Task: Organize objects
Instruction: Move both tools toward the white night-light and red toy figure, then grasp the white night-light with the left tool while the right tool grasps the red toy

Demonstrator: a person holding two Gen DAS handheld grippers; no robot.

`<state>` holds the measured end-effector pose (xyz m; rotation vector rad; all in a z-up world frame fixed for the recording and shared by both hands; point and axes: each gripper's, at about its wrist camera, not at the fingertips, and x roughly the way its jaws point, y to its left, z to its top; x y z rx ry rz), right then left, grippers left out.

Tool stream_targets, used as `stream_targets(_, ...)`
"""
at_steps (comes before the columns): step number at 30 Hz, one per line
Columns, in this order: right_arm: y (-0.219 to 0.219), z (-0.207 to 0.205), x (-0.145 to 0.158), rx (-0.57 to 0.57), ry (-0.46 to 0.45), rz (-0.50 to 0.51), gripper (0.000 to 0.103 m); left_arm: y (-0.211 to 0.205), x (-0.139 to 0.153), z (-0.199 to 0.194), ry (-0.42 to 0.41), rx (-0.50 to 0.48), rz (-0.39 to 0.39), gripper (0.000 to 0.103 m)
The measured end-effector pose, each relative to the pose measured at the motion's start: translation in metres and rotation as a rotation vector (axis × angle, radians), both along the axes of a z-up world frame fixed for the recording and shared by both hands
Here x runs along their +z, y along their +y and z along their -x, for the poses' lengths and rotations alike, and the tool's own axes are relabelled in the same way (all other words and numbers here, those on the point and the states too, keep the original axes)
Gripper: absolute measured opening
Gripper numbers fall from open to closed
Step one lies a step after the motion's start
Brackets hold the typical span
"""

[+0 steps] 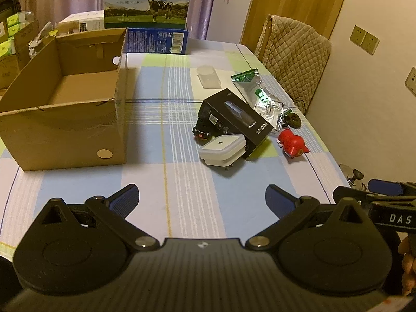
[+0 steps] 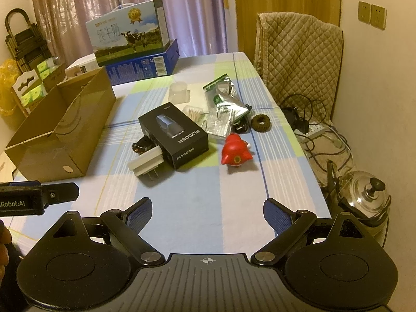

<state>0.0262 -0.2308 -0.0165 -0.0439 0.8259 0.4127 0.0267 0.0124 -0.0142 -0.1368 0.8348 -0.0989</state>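
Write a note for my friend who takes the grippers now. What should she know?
Left gripper: open, holding nothing, above the near table edge.
Right gripper: open, holding nothing, beside it.
Cardboard box: on the table's left, open; no items visible inside.
Still loose on the table: white charger against the black box, red toy, foil bags, dark ring, clear cup.
Done: nothing yet, it seems.
Left: probably put these in the box.

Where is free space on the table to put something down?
The cloth is bare between both open grippers, left and right, and the white charger. A free strip runs between the cardboard box and black box. Crowded: around the black box, foil bag and red toy.
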Motion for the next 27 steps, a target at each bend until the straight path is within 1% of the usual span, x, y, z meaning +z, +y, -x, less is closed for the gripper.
stream_targets(8, -0.004, -0.011, -0.008, 0.002, 0.010, -0.017, 0.091, 0.004, -0.007, -0.016, 0.018, 0.017, 0.016, 0.102)
stream_targets(12, -0.008, -0.021, -0.011, 0.015, 0.008, -0.018, 0.091, 0.003, -0.011, -0.025, 0.008, 0.015, -0.001, 0.102)
stream_targets(16, -0.008, -0.035, -0.011, 0.037, 0.002, -0.019, 0.090, -0.002, -0.019, -0.038, -0.015, -0.032, -0.031, 0.102)
stream_targets(18, -0.007, -0.043, -0.010, 0.055, -0.005, -0.015, 0.090, -0.005, -0.024, -0.047, -0.014, -0.057, -0.043, 0.102)
stream_targets(21, -0.004, -0.058, -0.012, 0.075, -0.005, -0.009, 0.090, -0.007, -0.033, -0.061, -0.004, -0.102, -0.009, 0.102)
stream_targets(24, -0.003, -0.076, -0.018, 0.082, 0.021, -0.025, 0.090, -0.010, -0.042, -0.077, 0.002, -0.147, 0.013, 0.101)
stream_targets(27, -0.001, -0.094, -0.026, 0.084, 0.049, -0.026, 0.090, -0.012, -0.053, -0.094, 0.022, -0.177, 0.025, 0.096)
